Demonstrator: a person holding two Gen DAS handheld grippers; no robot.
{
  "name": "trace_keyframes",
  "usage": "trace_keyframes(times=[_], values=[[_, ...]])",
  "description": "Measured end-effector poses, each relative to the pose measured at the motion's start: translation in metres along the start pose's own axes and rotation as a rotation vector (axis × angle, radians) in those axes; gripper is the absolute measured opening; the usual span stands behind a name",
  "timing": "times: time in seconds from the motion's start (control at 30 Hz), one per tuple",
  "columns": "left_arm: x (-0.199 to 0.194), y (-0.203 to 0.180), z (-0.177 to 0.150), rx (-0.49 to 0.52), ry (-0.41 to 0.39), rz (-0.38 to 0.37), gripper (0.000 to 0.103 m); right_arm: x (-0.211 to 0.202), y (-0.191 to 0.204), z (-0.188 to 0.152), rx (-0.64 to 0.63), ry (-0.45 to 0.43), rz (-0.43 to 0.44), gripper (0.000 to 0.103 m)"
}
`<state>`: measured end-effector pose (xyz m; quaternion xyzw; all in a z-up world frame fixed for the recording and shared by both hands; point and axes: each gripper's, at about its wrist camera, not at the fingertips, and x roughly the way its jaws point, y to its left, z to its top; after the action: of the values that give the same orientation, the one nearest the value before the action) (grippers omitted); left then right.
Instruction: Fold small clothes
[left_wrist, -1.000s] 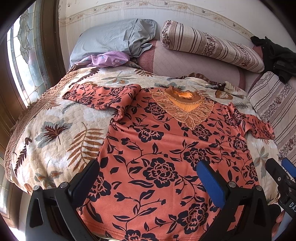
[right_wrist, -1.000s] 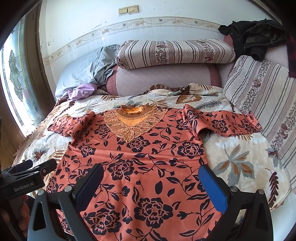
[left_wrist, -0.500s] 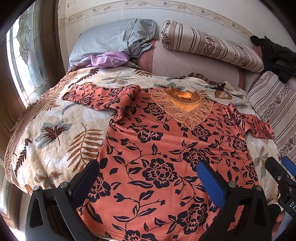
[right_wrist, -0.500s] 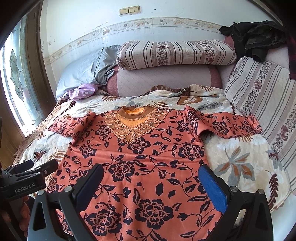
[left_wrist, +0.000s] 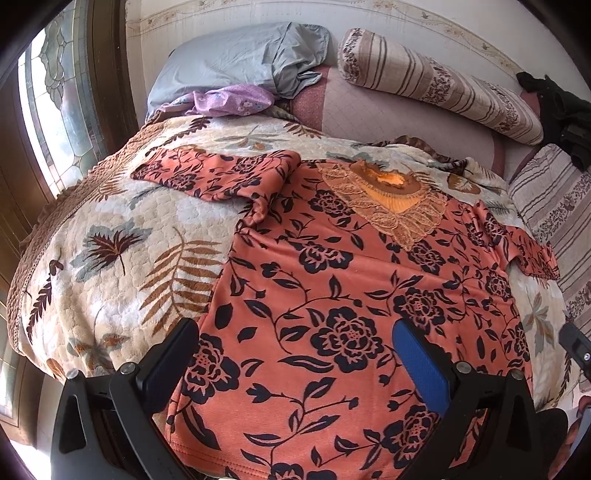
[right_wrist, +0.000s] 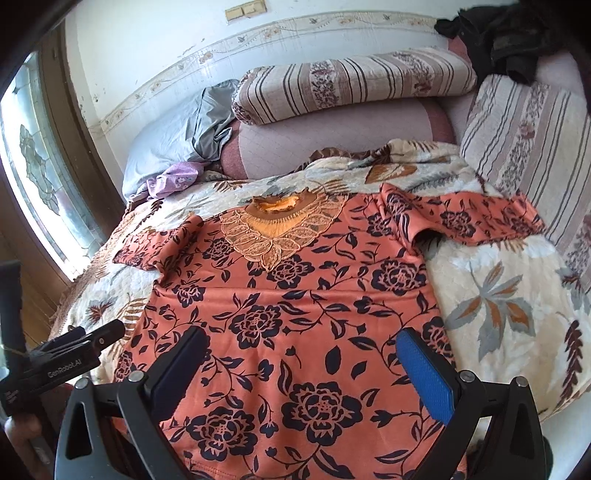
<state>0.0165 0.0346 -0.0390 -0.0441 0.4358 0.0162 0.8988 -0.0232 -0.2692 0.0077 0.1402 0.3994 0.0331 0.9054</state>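
Left tongs (left_wrist: 291, 365): jaws wide apart, nothing held, low centre of frame over the hem of the top (left_wrist: 351, 302). Right tongs (right_wrist: 299, 373): same, wide open and empty, over the lower half of the top (right_wrist: 295, 314).

Change over the last second: small. In the right view the top sits slightly lower and the wall fills more of the upper frame, so that camera has tipped or drawn back a little. Left view nearly unchanged. The top itself has not shifted. Judgement: no fold started; both tongs are only lining up.

Top: orange, black flower print, lace neck panel (left_wrist: 388, 206). Lies flat, front up, on the leaf-print blanket (left_wrist: 110, 266), hem nearest the cameras, sleeves spread toward left and right frame edges, each a little rumpled at the armpit.
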Motion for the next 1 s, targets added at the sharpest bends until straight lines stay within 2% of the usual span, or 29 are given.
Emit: trace_keyframes(times=[0.13, 0.23, 0.33, 0.4, 0.5, 0.53, 0.6, 0.67, 0.8, 1.0], values=[[0.029, 0.024, -0.002, -0.044, 0.054, 0.059, 0.103, 0.007, -0.061, 0.002, 0.156, 0.043, 0.023, 0.103], [0.045, 0.031, -0.004, -0.043, 0.081, 0.091, 0.103, 0.012, -0.118, 0.011, 0.322, 0.058, 0.045, 0.103], [0.056, 0.035, -0.005, -0.052, 0.089, 0.103, 0.103, 0.014, -0.181, 0.025, 0.499, 0.017, 0.074, 0.101], [0.063, 0.033, -0.004, -0.049, 0.094, 0.106, 0.103, 0.015, -0.221, 0.038, 0.607, -0.029, 0.093, 0.097], [0.072, 0.029, -0.001, -0.041, 0.092, 0.101, 0.103, 0.023, -0.275, 0.061, 0.74, -0.087, 0.078, 0.093], [0.075, 0.027, -0.001, -0.037, 0.092, 0.099, 0.103, 0.027, -0.291, 0.069, 0.764, -0.102, 0.065, 0.091], [0.082, 0.022, 0.002, -0.029, 0.096, 0.097, 0.103, 0.037, -0.321, 0.084, 0.798, -0.122, 0.03, 0.08], [0.089, 0.017, 0.003, -0.02, 0.096, 0.099, 0.103, 0.05, -0.348, 0.098, 0.825, -0.122, -0.022, 0.061], [0.1, 0.015, 0.006, -0.026, 0.099, 0.097, 0.103, 0.078, -0.394, 0.118, 0.88, -0.115, -0.128, 0.061], [0.118, 0.019, 0.004, -0.039, 0.124, 0.1, 0.103, 0.117, -0.431, 0.136, 0.935, -0.097, -0.189, 0.061]])
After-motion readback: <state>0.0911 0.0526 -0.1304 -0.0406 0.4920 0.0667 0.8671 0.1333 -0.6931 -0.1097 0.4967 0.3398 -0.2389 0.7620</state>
